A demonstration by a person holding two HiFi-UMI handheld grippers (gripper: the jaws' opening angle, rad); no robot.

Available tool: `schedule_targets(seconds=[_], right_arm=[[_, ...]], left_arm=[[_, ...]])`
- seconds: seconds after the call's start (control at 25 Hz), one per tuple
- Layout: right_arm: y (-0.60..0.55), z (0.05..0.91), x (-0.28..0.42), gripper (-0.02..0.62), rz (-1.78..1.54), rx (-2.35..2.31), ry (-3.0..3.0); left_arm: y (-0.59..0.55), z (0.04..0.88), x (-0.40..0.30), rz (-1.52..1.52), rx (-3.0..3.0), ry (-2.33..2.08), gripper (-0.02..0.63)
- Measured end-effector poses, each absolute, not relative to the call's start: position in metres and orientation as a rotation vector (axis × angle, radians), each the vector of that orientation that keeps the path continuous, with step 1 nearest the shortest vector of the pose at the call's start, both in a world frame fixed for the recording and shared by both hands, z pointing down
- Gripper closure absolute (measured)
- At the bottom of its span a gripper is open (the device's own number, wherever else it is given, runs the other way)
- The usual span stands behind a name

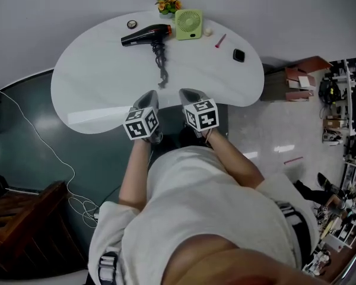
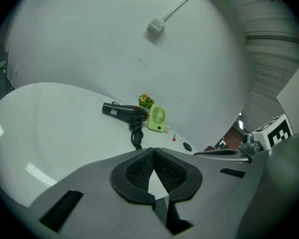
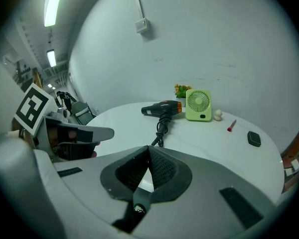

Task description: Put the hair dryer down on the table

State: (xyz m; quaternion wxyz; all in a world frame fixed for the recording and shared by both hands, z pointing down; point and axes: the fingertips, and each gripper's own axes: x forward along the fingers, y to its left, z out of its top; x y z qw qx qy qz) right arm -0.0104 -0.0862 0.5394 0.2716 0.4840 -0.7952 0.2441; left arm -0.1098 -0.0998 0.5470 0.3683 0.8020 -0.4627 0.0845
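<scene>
The near half of the white table (image 1: 95, 94) lies free for me; a black hair dryer (image 1: 147, 35), its cord (image 1: 161, 64) and a green fan (image 1: 188, 24) crowd the far edge.

Looking steeply down on a white, rounded tabletop (image 1: 95, 82). Near its far edge, lying on its side with the nozzle to the left: a black hair dryer (image 1: 147, 35), its cord (image 1: 161, 67) trailing in a loose bunch toward the near edge. Just beside its rear end, a green fan (image 1: 188, 24) standing upright; behind that, a small pot of flowers (image 1: 168, 6). Further right, apart from each other: a red stick-like item (image 1: 220, 41) and a small black object (image 1: 238, 55). At the near edge, side by side and well apart from the dryer: left tool (image 1: 148, 97) and right tool (image 1: 188, 94), each bearing a marker cube, on bare forearms.
</scene>
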Motion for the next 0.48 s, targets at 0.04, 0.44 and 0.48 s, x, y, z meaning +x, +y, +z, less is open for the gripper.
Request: schedule_targets(seconds=[0.04, 0.44, 0.48], right_arm=[[-0.087, 0.539, -0.007, 0.598, 0.650, 1.299, -2.144], [-0.106, 0.511, 0.047, 0.598, 0.588, 1.360, -2.207], [-0.107, 0.508, 0.053, 0.598, 0.585, 1.366, -2.211]], left_arm=[[-0.101, 0.547, -0.108, 0.214, 2.058, -1.193, 0.588], [-0.115, 0.508, -0.068, 0.196, 2.121, -1.273, 0.588], [-0.116, 0.503, -0.061, 0.199, 2.138, -1.281, 0.588]])
